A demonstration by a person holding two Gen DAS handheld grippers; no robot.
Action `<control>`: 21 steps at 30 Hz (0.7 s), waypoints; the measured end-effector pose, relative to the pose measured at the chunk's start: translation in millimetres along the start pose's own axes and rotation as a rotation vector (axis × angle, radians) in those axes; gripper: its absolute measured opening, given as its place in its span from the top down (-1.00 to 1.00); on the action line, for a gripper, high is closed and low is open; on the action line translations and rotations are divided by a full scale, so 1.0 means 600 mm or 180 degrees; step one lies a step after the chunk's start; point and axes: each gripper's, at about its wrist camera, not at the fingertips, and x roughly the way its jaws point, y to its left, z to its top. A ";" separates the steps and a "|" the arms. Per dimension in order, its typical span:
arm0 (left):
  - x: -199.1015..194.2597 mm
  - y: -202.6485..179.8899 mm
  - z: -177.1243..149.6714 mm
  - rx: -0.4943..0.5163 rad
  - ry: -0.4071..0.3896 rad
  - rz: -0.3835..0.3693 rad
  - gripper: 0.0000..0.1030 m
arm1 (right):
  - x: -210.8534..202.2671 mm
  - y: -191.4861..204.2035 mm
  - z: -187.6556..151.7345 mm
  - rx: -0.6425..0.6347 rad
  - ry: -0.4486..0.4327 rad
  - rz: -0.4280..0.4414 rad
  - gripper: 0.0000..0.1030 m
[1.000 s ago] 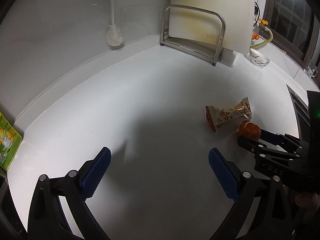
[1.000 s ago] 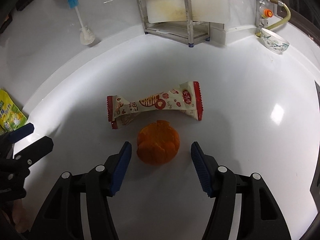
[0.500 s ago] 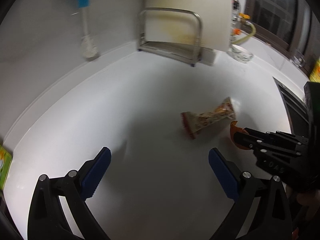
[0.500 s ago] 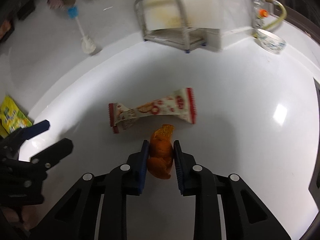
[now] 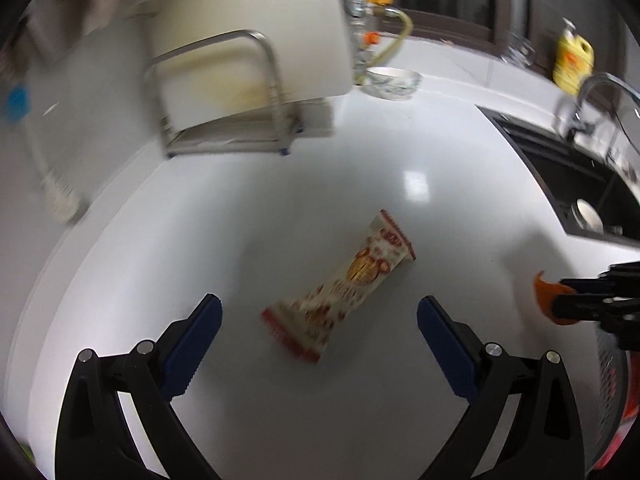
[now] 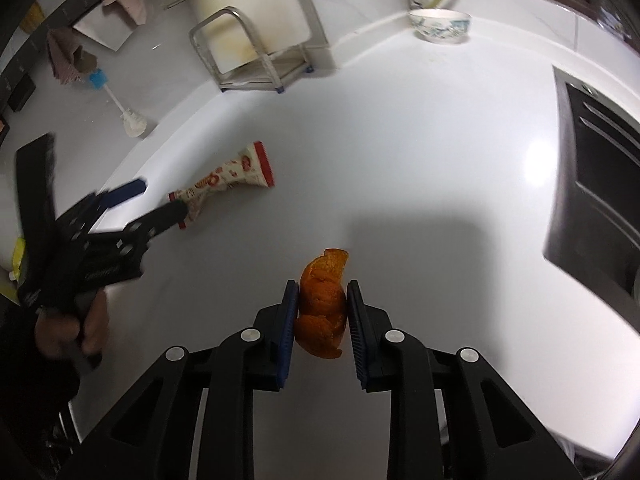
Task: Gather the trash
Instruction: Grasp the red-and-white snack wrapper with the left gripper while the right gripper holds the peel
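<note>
A red-and-cream snack wrapper (image 5: 344,288) lies on the white counter, just ahead of and between the fingers of my left gripper (image 5: 318,320), which is open and empty. The wrapper also shows in the right wrist view (image 6: 228,180), partly behind the left gripper (image 6: 156,204). My right gripper (image 6: 322,298) is shut on an orange peel (image 6: 322,304) and holds it above the counter. From the left wrist view the peel (image 5: 546,300) shows at the right edge in the right gripper's fingertips (image 5: 580,298).
A metal rack with a white cutting board (image 5: 248,80) stands at the back. A patterned bowl (image 6: 440,26) sits behind it. A dish brush (image 6: 120,108) hangs on the wall at left. A dark sink (image 5: 580,184) with faucet is at right. A mesh-sided bin (image 5: 616,404) shows lower right.
My right gripper closed on the orange peel, lifted it off the counter and moved right. My left gripper swung right and now has the wrapper between its open fingers.
</note>
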 end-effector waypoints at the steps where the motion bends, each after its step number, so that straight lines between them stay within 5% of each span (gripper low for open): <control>1: 0.007 -0.004 0.004 0.0079 0.0008 -0.0015 -0.87 | -0.005 -0.002 -0.004 0.0016 0.0005 0.0000 0.53; 11: 0.068 -0.024 0.032 0.0271 0.0185 -0.0261 -0.82 | -0.046 -0.009 -0.021 0.0095 -0.0048 0.0004 0.53; 16: 0.076 -0.036 0.032 0.0264 0.0239 -0.0408 -0.30 | -0.052 -0.016 -0.022 0.0150 -0.0069 0.0009 0.53; 18: 0.080 -0.041 0.027 0.0260 0.0303 -0.0417 0.14 | -0.056 -0.018 -0.024 0.0182 -0.0084 0.0028 0.53; 21: 0.074 -0.042 0.023 0.0177 0.0341 -0.0492 0.52 | -0.061 -0.017 -0.027 0.0185 -0.0118 0.0037 0.53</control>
